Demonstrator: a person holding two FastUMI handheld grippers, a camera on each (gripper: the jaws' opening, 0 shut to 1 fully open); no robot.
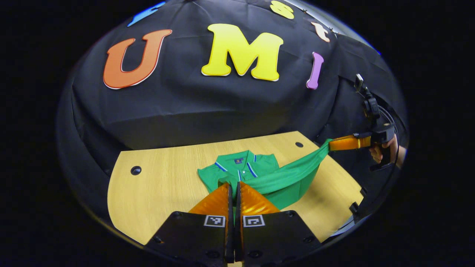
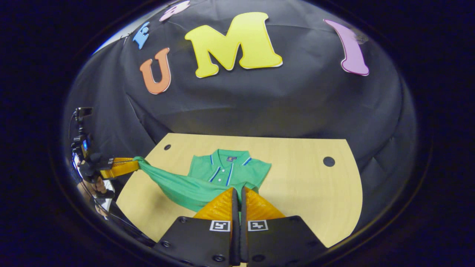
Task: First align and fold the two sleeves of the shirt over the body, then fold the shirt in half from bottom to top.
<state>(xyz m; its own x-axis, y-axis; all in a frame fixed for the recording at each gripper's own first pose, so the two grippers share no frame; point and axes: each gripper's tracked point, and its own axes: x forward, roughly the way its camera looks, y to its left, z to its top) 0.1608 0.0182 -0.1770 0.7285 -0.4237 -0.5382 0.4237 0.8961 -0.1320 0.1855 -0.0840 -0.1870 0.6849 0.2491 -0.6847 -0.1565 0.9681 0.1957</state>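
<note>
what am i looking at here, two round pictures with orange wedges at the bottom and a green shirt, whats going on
A person holds a hand-held gripper in each hand; each carries a camera looking along its own two fingers. In the left gripper view, the left gripper is closed on the hem of a green polo shirt, and the right gripper shows farther off, also pinching the hem. The right gripper view is the mirror case. The shirt lies on a wooden table, collar away, its bottom edge lifted and stretched between the two grippers.
</note>
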